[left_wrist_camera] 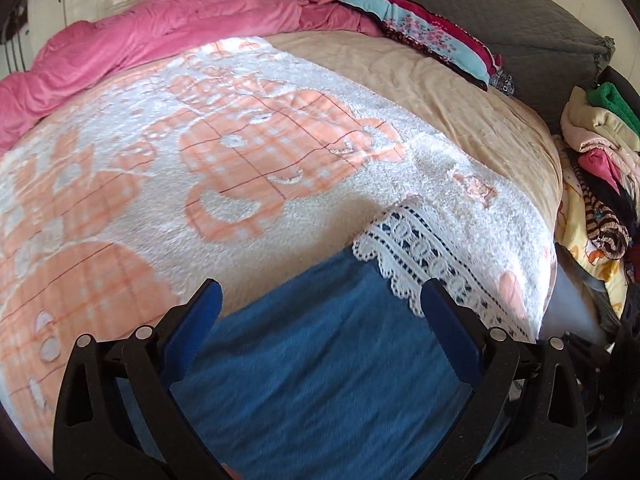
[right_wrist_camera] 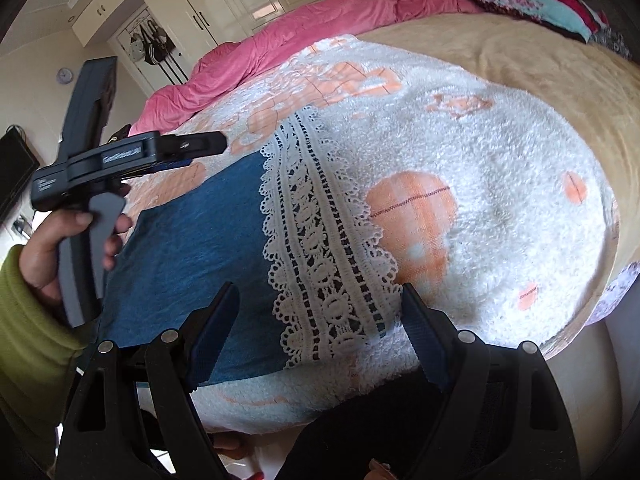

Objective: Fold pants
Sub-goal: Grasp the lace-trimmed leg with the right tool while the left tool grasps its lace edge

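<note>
On the bed (right_wrist_camera: 540, 80), both tools, left tool (left_wrist_camera: 320, 300) and right tool (right_wrist_camera: 320, 304), hung spread over the pants (right_wrist_camera: 192, 240), likely lining up to pinch the lace hem (right_wrist_camera: 320, 240)

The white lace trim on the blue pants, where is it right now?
In the right wrist view the lace trim runs down the middle, edging the blue pants on its left, lying on the fluffy white-and-orange blanket.

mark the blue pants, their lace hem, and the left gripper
blue pants (right_wrist_camera: 192, 248): right wrist view, plain blue fabric.
lace hem (right_wrist_camera: 320, 248): right wrist view, middle of the white lace band.
left gripper (left_wrist_camera: 320, 300): left wrist view, midway between its open fingertips.
</note>
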`<action>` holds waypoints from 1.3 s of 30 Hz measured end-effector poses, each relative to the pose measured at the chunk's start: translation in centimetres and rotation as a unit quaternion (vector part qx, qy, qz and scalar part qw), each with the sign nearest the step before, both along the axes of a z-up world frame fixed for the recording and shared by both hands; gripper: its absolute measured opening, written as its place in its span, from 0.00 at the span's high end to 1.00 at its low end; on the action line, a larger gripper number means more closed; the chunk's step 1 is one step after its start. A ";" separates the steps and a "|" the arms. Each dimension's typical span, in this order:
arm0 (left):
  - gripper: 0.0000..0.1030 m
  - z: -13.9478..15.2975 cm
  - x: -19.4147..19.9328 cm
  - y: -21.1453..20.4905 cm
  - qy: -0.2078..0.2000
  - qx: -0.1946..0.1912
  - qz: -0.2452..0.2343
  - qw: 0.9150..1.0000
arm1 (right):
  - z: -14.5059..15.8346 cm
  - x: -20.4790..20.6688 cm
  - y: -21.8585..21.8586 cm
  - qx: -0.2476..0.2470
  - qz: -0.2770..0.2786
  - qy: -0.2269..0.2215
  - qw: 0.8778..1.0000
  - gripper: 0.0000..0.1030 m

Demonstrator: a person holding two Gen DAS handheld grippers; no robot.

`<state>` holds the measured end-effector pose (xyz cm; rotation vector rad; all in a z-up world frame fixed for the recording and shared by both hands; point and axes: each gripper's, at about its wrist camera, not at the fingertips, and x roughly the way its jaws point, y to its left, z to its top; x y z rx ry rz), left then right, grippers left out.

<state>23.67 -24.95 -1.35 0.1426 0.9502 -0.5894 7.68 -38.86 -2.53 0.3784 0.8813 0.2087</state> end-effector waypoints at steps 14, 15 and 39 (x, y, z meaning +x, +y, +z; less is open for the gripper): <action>0.22 -2.7 3.0 -2.9 0.044 -0.031 -0.057 0.997 | -0.4 0.9 0.8 -0.003 0.014 0.011 1.000 0.12; 0.23 -2.9 3.0 -2.9 0.045 -0.030 -0.058 0.997 | -0.4 1.2 0.8 -0.003 0.015 0.011 1.000 0.12; 0.62 -4.2 2.2 -3.5 0.058 -0.067 -0.093 0.992 | -0.3 1.3 1.2 0.009 0.024 0.001 1.000 0.41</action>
